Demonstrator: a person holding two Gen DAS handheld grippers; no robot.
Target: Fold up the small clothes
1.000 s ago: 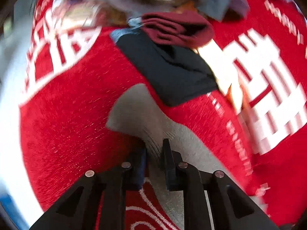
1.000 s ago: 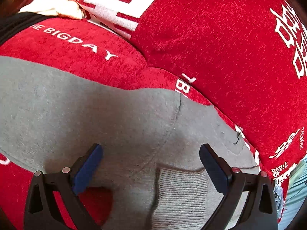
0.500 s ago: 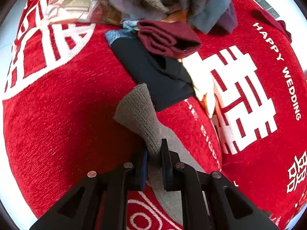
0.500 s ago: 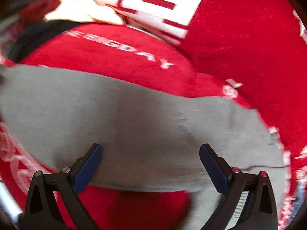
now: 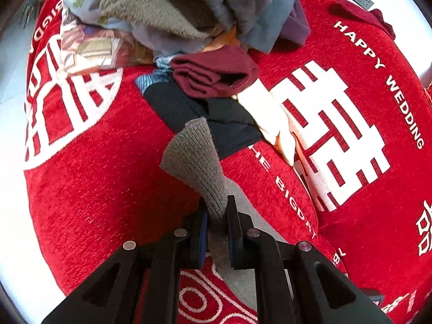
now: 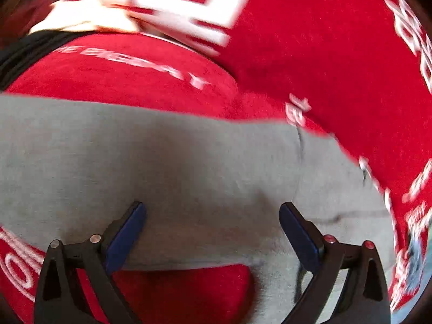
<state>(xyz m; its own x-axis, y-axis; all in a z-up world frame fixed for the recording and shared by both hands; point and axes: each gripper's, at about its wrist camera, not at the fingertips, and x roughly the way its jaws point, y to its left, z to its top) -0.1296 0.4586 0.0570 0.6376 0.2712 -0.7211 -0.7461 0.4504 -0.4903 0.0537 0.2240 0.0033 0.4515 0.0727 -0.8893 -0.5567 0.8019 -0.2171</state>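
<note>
The left gripper (image 5: 217, 213) was clamped tight on the ribbed cuff of a grey sock (image 5: 193, 159), its free end fanned toward twelve o'clock above the red cloth (image 5: 89, 189), presumably raised so it could be carried over for a fold. The right gripper (image 6: 212, 226) hung with its jaws wide apart and empty over the sock's flat grey body (image 6: 151, 162), probably poised to pin it, though blur left contact unclear. A clothes pile (image 5: 167, 8) sat at twelve o'clock, beyond a folded maroon piece (image 5: 216, 73).
</note>
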